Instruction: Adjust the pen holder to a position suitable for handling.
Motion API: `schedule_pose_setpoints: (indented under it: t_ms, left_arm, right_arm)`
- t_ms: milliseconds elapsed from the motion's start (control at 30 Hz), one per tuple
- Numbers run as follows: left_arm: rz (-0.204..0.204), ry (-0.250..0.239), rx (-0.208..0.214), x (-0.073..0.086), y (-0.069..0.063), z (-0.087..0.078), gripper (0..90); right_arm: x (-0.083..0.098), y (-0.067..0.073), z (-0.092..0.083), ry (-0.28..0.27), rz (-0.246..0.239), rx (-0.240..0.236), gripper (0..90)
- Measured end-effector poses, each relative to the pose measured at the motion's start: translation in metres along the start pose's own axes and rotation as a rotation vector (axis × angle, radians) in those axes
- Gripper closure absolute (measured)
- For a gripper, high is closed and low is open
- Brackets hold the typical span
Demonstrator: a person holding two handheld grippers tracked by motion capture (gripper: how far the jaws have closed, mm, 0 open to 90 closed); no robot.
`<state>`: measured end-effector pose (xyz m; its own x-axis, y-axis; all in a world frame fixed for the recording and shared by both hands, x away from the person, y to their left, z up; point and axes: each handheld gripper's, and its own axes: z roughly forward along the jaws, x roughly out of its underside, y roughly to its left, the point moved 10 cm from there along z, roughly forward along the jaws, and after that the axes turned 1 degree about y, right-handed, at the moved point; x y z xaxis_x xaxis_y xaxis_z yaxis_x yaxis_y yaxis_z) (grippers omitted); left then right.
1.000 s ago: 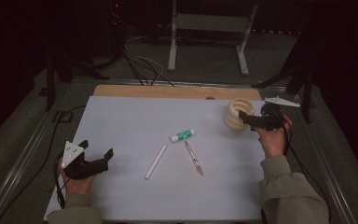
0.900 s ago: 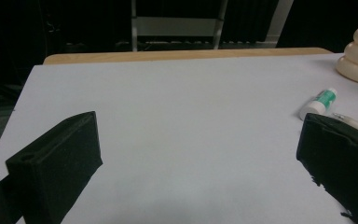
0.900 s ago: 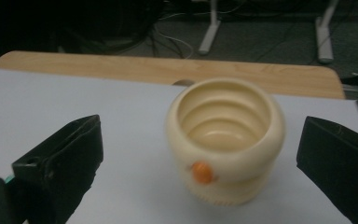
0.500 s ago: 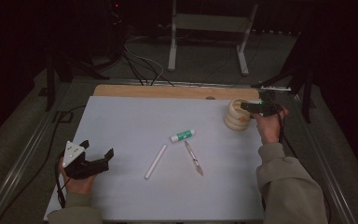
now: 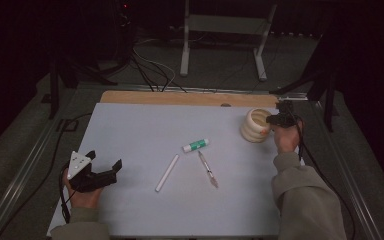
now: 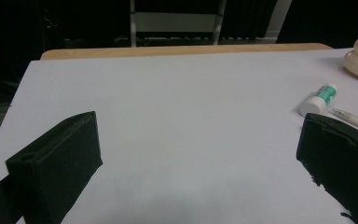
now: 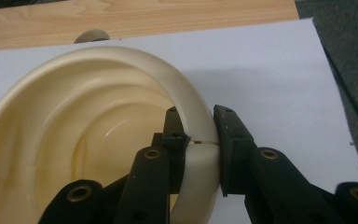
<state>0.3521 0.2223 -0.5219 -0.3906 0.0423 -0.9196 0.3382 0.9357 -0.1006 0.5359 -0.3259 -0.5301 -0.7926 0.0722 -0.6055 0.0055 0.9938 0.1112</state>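
Observation:
A cream ribbed cup [image 5: 253,126] stands at the table's far right. My right gripper [image 5: 274,120] is at its right rim. In the right gripper view the jaws have just closed and my right gripper [image 7: 196,122] is shut on the cup's wall [image 7: 121,60], one pad inside and one outside. My left gripper [image 5: 105,161] rests open at the near left, and its view [image 6: 200,135] shows nothing between the jaws. On the white sheet lie a green-and-white glue stick [image 5: 195,145], a white stick [image 5: 166,173] and a pen [image 5: 207,169].
The white sheet [image 5: 145,125] covers the table, with a wooden strip [image 5: 180,98] along the back edge. Behind the table a metal stand [image 5: 220,45] and cables sit on the dark floor. A small round knob [image 7: 92,35] lies just behind the cup.
My right gripper moved forward and down onto the cup's rim and its jaws closed on the wall. The left gripper stayed where it was.

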Motion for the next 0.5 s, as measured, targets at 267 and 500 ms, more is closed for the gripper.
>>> schedule_pose_setpoints:
  t_ms: [267, 500]
  left_arm:
    - [0.000, 0.002, -0.005, 0.000, 0.000, 0.000, 0.4]
    - [0.000, 0.004, -0.006, 0.001, 0.000, 0.000, 0.4]
  right_arm:
    - [-0.002, 0.027, -0.029, -0.046, -0.073, -0.085, 76.9]
    - [0.005, 0.049, -0.046, -0.053, -0.120, -0.142, 76.9]
